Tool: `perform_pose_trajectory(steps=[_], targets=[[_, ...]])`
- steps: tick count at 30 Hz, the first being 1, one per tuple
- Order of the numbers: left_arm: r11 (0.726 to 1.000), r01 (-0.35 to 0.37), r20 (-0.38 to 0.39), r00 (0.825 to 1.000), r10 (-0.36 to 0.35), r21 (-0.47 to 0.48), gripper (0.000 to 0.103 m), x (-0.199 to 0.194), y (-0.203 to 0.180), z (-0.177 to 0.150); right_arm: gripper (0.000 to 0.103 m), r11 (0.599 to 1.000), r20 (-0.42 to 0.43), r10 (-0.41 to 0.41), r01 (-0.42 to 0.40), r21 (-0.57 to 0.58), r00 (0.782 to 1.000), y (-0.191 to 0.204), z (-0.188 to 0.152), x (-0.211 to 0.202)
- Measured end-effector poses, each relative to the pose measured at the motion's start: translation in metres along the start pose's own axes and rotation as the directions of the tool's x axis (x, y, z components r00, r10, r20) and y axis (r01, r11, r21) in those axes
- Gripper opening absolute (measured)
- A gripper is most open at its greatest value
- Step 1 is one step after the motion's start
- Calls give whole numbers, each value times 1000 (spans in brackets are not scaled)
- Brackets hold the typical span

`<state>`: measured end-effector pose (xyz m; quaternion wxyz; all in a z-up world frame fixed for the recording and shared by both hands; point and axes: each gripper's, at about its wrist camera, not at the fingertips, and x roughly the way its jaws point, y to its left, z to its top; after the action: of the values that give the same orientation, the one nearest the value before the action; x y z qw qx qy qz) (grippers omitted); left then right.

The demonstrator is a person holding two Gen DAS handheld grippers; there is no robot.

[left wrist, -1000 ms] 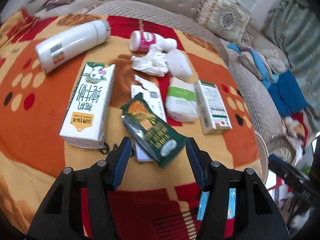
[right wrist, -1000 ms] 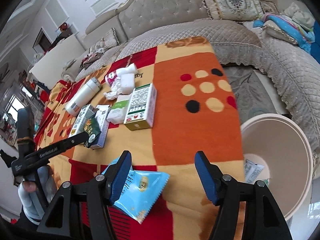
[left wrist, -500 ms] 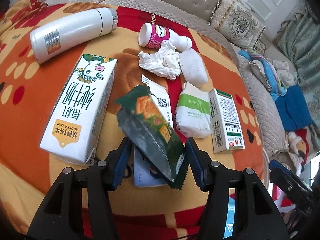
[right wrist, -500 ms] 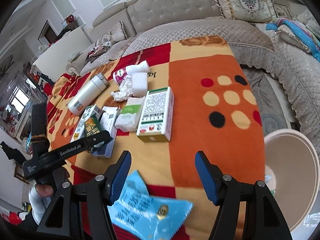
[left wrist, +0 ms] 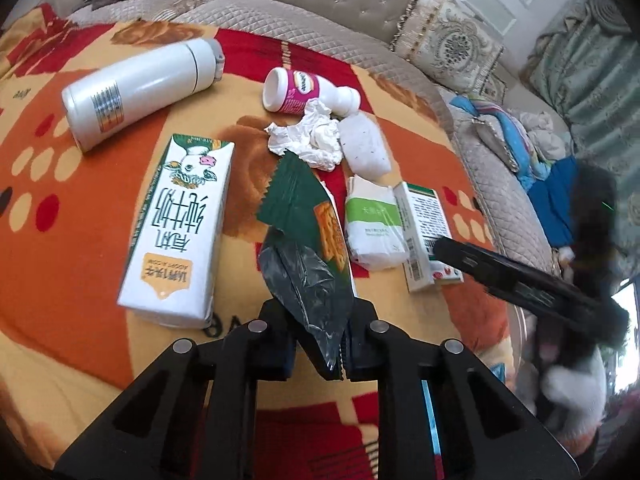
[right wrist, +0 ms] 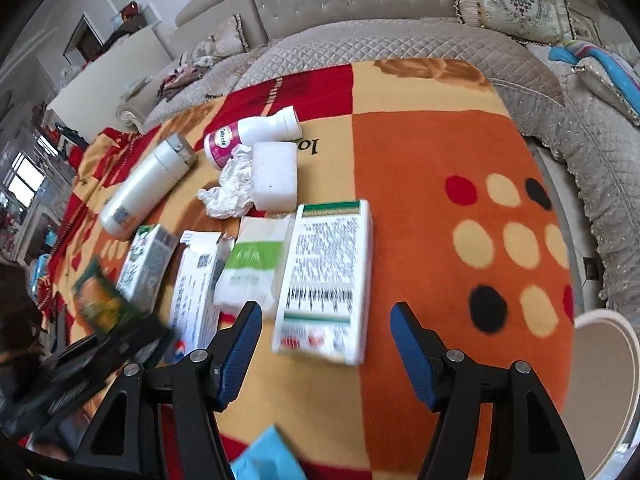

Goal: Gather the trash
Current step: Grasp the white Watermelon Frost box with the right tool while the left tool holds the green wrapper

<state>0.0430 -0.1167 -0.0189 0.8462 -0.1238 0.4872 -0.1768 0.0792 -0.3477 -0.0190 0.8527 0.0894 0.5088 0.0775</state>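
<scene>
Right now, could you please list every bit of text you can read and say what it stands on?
"ADOPT A COW", upside down: milk carton, with large Chinese characters above it.
"lo", cut off: blanket, beside the pink-labelled bottle.
Bottle label, green-and-white box print, tissue pack: too small or blurred.

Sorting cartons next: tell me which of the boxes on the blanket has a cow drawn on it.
The tall white milk carton, lying flat left of the green wrapper. The smaller white box to the right shows only fine print and a barcode.

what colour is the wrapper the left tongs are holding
Dark green wrapper with an orange cracker picture and a silvery inside; clearest in the left wrist view.
</scene>
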Motion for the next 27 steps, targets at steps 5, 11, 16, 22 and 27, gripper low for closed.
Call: perform_pose_trajectory(steps=[5, 11, 16, 22, 27], targets=[[999, 17, -6, 1000, -17, 30, 14, -8, -3, -5, 58, 999, -33, -40, 39, -16, 999, 5, 5, 22], [997, 31, -19, 999, -30, 76, 14, -11, -12, -13, 53, 998, -40, -58, 56, -40, 998, -7, -13, 6], [993, 41, -48, 998, -36, 110, 14, -3, -23, -24, 53, 997, -61, -67, 64, -43, 996, -21, -33, -7], [990, 49, -48, 998, -43, 129, 14, -6, -36, -29, 56, 998, -29, -56, 56, -3, 998, -23, -32, -1], [988, 50, -35, 998, -45, 149, 14, -14, -45, -31, 53, 999, 23, -46, 46, 13, 999, -25, -36, -17]])
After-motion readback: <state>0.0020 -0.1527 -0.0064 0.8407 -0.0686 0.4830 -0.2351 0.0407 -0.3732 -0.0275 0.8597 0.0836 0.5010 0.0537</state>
